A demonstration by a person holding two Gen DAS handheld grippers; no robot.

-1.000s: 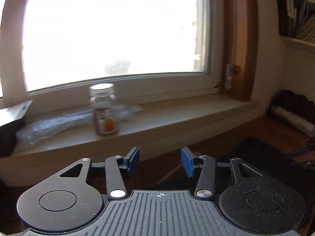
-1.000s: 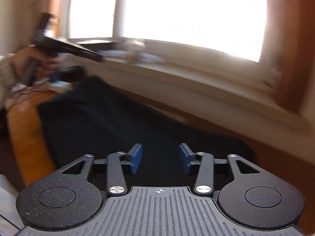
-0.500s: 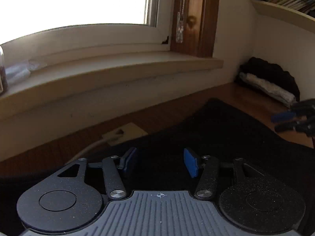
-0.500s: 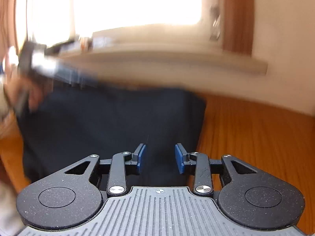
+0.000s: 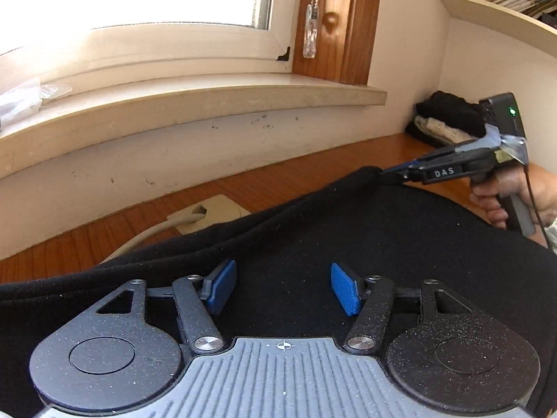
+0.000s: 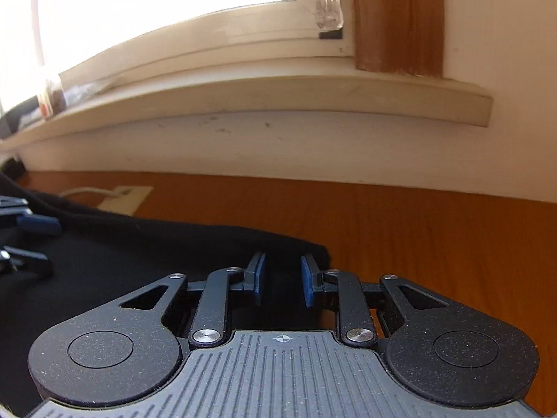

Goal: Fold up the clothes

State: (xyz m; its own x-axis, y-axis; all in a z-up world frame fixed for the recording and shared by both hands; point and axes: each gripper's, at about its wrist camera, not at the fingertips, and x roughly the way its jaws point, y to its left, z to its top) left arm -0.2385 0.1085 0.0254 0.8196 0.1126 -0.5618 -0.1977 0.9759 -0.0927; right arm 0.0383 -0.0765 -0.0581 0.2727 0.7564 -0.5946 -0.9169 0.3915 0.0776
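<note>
a wide orange-brown wooden tabletop under a cream window sill carries the task's item, a black soft-knit garment spread flat across most of the near surface, its far edge running along toward the wall, likely laid out so corners can be picked for a fold. at the rear right sits a small pile of dark and pale folded cloth, prob. finished pieces parked out of the way. a beige cable outlet plate w/ a white cord sits just beyond the garment's edge. the right gripper, seen from the left view reaching in at the far right corner, has jaws closing w/ the corner fabric between them, pads not yet pressing. the left gripper hovers low over mid-cloth, jaws opening, nothing gripped.
</note>
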